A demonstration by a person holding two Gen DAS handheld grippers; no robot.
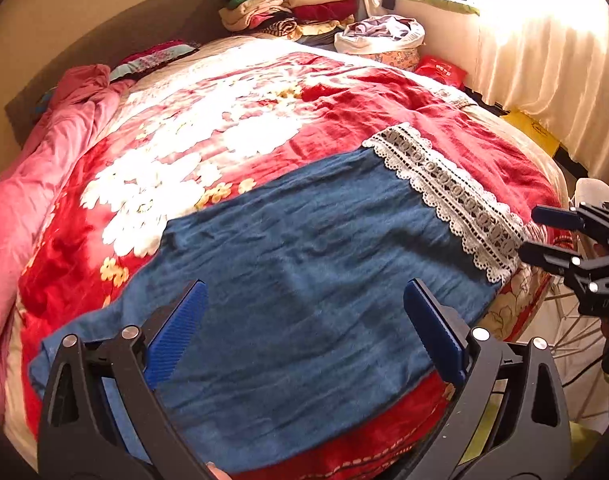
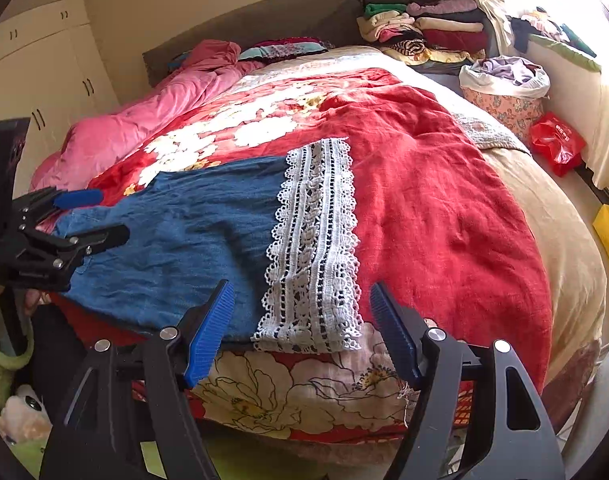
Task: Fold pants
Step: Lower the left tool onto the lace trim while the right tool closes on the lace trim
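Floral bed, crinkly pants w/ lace.

Each gripper is a black frame of triangular cut-out arms joined by round silver pivot bolts. The left gripper carries two flat fingers faced with ribbed blue pads. The right gripper is built alike, with the same blue ribbed pads and silver bolts. Pale lettering marks its black body in the left wrist view.
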